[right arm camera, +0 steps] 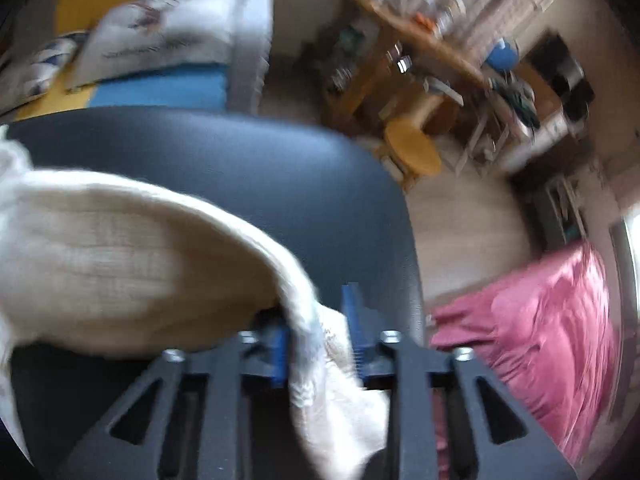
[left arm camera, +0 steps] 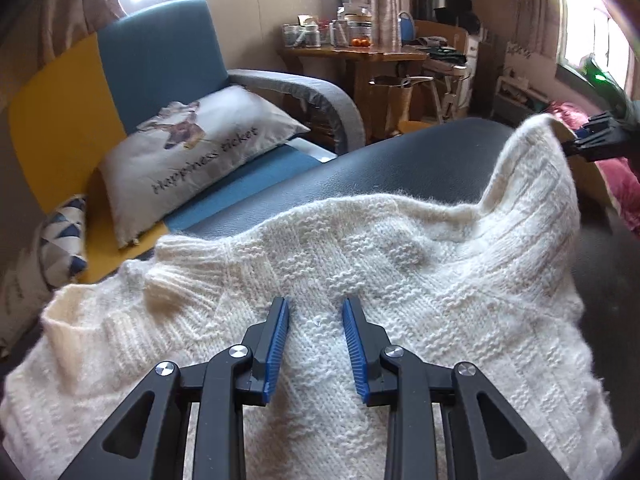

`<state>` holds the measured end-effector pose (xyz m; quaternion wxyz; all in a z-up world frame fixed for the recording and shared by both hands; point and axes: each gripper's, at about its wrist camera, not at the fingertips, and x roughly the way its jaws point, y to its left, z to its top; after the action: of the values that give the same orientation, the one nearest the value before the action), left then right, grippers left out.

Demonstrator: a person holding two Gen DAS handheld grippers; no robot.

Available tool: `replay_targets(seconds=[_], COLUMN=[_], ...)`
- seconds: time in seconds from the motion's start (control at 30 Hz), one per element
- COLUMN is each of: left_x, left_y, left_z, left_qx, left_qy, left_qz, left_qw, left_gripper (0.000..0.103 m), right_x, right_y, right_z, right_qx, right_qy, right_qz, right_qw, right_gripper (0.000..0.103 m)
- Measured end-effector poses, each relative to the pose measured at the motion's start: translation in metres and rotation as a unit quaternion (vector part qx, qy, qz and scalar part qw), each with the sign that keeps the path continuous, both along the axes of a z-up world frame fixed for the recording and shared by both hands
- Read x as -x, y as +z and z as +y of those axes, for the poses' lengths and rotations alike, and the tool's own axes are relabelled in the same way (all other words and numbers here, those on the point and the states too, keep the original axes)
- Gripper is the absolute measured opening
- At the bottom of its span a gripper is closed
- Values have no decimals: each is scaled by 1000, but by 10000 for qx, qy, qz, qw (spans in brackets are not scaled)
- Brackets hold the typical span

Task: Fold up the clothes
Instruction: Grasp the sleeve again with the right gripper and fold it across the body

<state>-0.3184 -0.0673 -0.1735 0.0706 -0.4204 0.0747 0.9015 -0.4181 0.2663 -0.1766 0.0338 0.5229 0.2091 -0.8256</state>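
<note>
A white knit sweater (left arm camera: 360,280) lies across a dark desk (left arm camera: 400,160), its ribbed collar (left arm camera: 176,276) toward the desk's near-left side and its long axis running from there to the far-right corner. The desk's far half is bare, with a rounded edge beyond which stand a sofa (left arm camera: 160,60) with a cushion (left arm camera: 192,156) and, further back, a wooden table (left arm camera: 360,56) carrying jars. The left gripper (left arm camera: 316,308) rests on the sweater's middle, fingers (left arm camera: 280,344) partly apart with knit between them, though the pads do not press it. At the desk's right edge the right gripper (right arm camera: 318,320) lifts the sweater's hem (right arm camera: 320,344) off the desk, cloth hanging between its fingers; blur hides whether they pinch it. A pink cloth (right arm camera: 540,320) lies beyond that edge.
</note>
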Motion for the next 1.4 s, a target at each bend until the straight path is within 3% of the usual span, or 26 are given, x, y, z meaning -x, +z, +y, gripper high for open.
replay_targets(seconds=[0.1,0.17,0.33,0.43,0.53,0.63,0.67,0.77,0.9,1.0,1.13,1.3,1.4], left_x=[-6,-14,-58,-91,-107,-108,-107,-102,-101,-104,-104,-103,-101], left_y=[7,15,36,33,19,3,3,0,-2,-1,-1,-2,-2], left_z=[-15,-29,-32,-11,5,7,6,-1,-2,3,2,-2,-4], left_qx=[-268,-565,-917,-515,-104,-117,-200,-462,-567,-505,-492,-580,-601], left_qy=[236,413,35,-392,-622,-725,-700,-685,-685,-684,-678,-667,-670], left_qz=[13,64,231,246,105,-185,-208,-298,-320,-298,-305,-333,-342], left_qw=[9994,9975,9955,9976,9980,9971,9971,9961,9955,9959,9960,9955,9954], left_gripper=[29,28,28,28,28,28,28,28,28,28,28,28,28], right_x=[-2,-19,-73,-100,-104,-83,-72,-42,-5,2,-2,-30,-56], right_y=[7,23,61,66,40,12,8,5,-15,-22,-21,-19,-10], right_z=[2,6,4,-16,-36,-45,-45,-29,-24,-43,-53,-22,-5], right_qx=[329,401,743,1268,1354,1402,1345,1860,1787,1213,743,863,860], right_qy=[-94,-1,393,1036,1236,963,732,27,-511,-221,17,-62,-176], right_qz=[66,177,531,475,151,-72,64,347,265,216,-276,-1255,-1408], right_qw=[9994,9990,9950,9854,9829,9854,9882,9819,9822,9921,9969,9883,9861], right_gripper=[36,48,51,51,51,51,51,51,51,57,56,60,62])
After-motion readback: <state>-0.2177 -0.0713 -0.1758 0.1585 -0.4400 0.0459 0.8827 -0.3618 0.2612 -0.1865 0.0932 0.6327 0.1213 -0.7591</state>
